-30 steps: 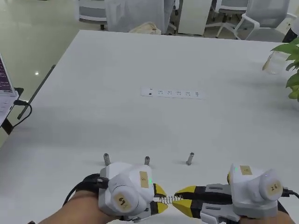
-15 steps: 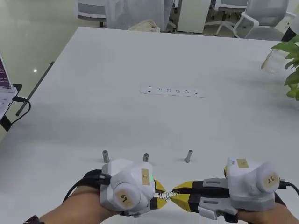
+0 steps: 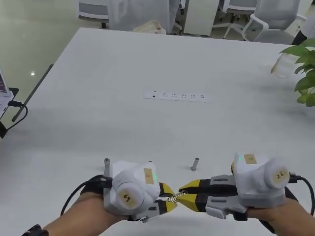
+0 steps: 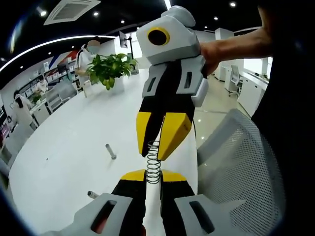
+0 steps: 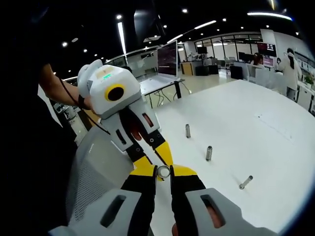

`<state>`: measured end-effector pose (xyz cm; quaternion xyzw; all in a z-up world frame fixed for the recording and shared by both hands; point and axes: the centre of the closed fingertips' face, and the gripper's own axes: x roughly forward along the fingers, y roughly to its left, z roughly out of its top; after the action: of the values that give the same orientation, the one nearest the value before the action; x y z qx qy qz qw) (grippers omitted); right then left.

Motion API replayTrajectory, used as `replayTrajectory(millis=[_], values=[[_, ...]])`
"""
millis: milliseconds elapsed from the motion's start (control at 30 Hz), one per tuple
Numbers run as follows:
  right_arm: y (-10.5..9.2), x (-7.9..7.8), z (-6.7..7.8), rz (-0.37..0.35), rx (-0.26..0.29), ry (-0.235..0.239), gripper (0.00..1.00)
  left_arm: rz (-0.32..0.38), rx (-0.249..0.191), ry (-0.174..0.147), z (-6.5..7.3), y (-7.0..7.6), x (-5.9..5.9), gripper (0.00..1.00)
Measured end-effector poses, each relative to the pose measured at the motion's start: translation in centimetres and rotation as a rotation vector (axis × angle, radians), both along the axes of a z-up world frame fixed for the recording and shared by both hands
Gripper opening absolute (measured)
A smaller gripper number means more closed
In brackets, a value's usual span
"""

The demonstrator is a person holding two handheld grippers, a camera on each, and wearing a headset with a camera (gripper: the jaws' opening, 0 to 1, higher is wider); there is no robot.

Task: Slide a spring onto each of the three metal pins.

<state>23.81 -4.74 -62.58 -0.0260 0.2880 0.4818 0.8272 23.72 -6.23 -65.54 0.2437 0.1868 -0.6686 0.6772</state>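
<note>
Bridging left gripper [image 4: 153, 178] and right gripper [image 5: 163, 172], spring [image 4: 154, 162]

1 pin [image 3: 107, 163] seemingly half-behind left tool [image 3: 168, 197]

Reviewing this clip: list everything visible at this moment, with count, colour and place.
small coiled metal spring: one, silver, held between both grippers' tips.
short metal pins: three, grey, on the table ahead; two upright, one lying down.
power strip: one, white, mid-table.
leafy plant: one, green, table's right edge.
mesh office chairs: at least two, pale grey, beyond the far edge.
table: one, white.
left gripper: white, yellow-black jaws, shut on one spring end.
right gripper: same colours, shut on the other end.
</note>
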Motion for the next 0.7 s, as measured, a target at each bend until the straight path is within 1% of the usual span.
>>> replayTrajectory(millis=[167,267,533,700], values=[[0.13,0.38,0.57,0.029,-0.031,-0.016,0.09,0.012,-0.025,0.010,0.37,-0.61,0.21,0.02],[0.10,0.42,0.56,0.046,-0.054,-0.020,0.09,0.015,-0.031,0.010,0.39,-0.86,0.33,0.02],[-0.16,0.35,0.32,0.066,-0.086,-0.018,0.10,0.017,-0.038,0.011,0.52,-0.90,0.40,0.02],[-0.26,0.18,0.18,0.092,-0.116,-0.015,0.16,0.019,-0.051,0.014,0.82,-1.07,0.51,0.02]])
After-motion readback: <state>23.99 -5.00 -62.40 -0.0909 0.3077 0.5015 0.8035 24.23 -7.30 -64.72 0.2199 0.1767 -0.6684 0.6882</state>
